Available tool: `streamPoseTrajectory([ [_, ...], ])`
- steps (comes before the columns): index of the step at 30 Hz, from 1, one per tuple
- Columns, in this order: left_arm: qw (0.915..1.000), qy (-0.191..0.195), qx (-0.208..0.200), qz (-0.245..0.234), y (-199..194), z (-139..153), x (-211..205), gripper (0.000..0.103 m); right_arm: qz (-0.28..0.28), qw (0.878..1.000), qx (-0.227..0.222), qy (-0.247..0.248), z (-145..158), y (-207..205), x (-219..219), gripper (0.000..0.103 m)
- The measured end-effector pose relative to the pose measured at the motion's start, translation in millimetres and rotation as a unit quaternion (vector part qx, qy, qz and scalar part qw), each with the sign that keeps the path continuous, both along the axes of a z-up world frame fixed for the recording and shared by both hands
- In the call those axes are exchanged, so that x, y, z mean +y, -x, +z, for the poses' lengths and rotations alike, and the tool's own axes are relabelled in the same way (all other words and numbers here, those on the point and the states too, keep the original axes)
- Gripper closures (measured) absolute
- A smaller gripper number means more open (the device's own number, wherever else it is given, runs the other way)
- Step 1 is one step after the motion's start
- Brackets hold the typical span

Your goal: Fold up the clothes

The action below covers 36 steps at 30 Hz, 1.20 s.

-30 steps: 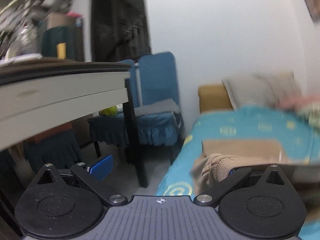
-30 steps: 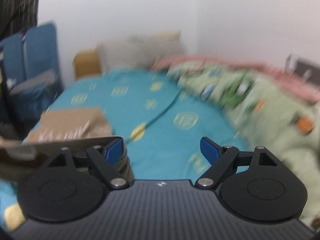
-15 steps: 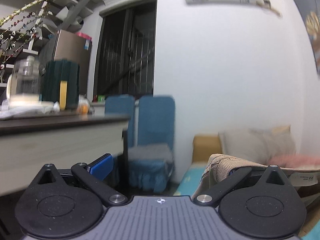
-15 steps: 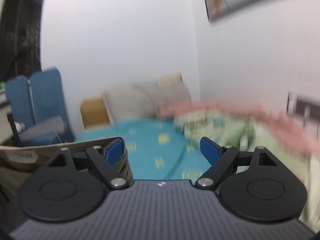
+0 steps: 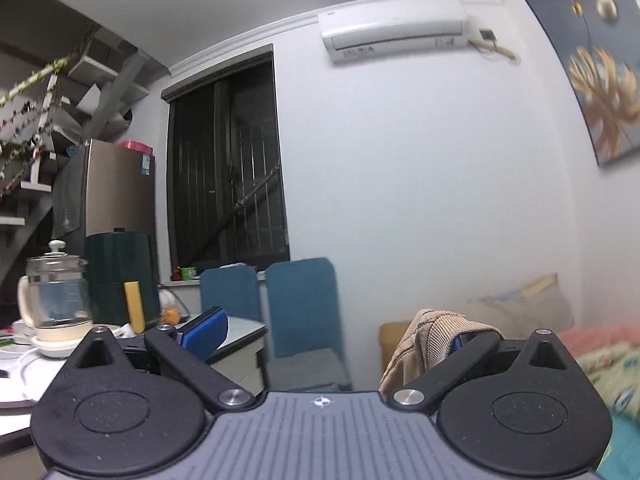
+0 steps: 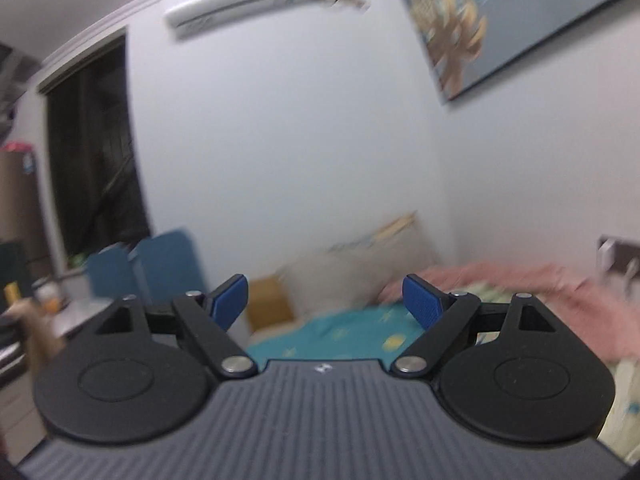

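L gripper (image 5: 336,330) was raised and aimed at the white wall, its jaws spread wide. A tan corduroy garment (image 5: 430,340) was draped over the R-hand finger only, hanging down beside it; nothing was pinched between the two pads. The blue L-hand pad (image 5: 204,330) was left bare. Behind it a table (image 5: 236,338) w/ a glass kettle (image 5: 54,312), a dark green appliance (image 5: 120,272) and two blue chair backs (image 5: 300,304) were seen, plus an AC unit (image 5: 394,26) high on the wall.

R gripper (image 6: 326,306) was also held apart, w/ nothing between its blue pads (image 6: 230,300). Past it a teal bedsheet (image 6: 340,330), a pillow (image 6: 340,278) and a pink blanket (image 6: 540,280) were shown, blurred. A tan blur at the far L edge (image 6: 34,332) was prob. the same garment; this could not be confirmed.
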State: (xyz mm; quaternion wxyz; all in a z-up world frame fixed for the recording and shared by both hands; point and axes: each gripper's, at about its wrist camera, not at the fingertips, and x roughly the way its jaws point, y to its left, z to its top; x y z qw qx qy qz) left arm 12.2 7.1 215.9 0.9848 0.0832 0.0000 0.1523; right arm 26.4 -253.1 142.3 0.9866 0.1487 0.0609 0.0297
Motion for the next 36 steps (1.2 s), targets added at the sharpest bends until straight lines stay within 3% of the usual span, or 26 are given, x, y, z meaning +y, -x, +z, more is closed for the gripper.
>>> streamPoseTrajectory([
  [2,1.0000,0.003,0.006,0.004,4.3,-15.6,1.9,0.002,0.052,0.998,0.036,-0.028,-41.6,11.9,27.3,0.016],
  [6,0.9998,0.015,0.014,0.002,2.6,-38.6,10.3,0.002,0.162,0.979,0.099,-0.080,-112.1,31.6,93.5,0.016],
  [9,0.9997,0.018,0.018,-0.003,0.5,-48.2,12.3,0.002,0.203,0.968,0.119,-0.093,-133.5,32.9,143.7,0.016],
  [11,0.9996,0.016,0.021,-0.007,1.8,-52.9,11.2,0.002,0.204,0.966,0.120,-0.100,-138.5,24.9,172.2,0.016],
  [14,0.9996,-0.021,0.016,-0.002,1.2,-54.7,9.4,0.002,0.180,0.970,0.123,-0.110,-136.2,6.5,190.1,0.016],
  [21,0.9993,-0.021,0.031,-0.009,-1.3,-55.6,17.8,0.002,0.128,0.976,0.142,-0.101,-157.9,-16.8,211.2,0.016],
  [23,0.9991,-0.023,0.033,-0.010,-1.9,-56.4,17.7,0.002,0.140,0.975,0.142,-0.100,-164.0,-17.8,219.7,0.017],
  [27,0.9990,-0.035,0.028,-0.003,-1.7,-58.0,14.5,0.002,0.104,0.984,0.138,-0.053,-169.9,-9.3,228.7,0.018],
  [33,0.9994,0.002,0.027,0.022,-1.6,-64.6,23.3,0.001,-0.038,0.984,0.149,-0.089,-181.3,3.6,170.8,0.018],
  [36,0.9993,0.018,0.026,0.019,1.4,-75.5,22.0,0.001,-0.048,0.985,0.159,-0.046,-188.3,2.8,155.6,0.013],
])
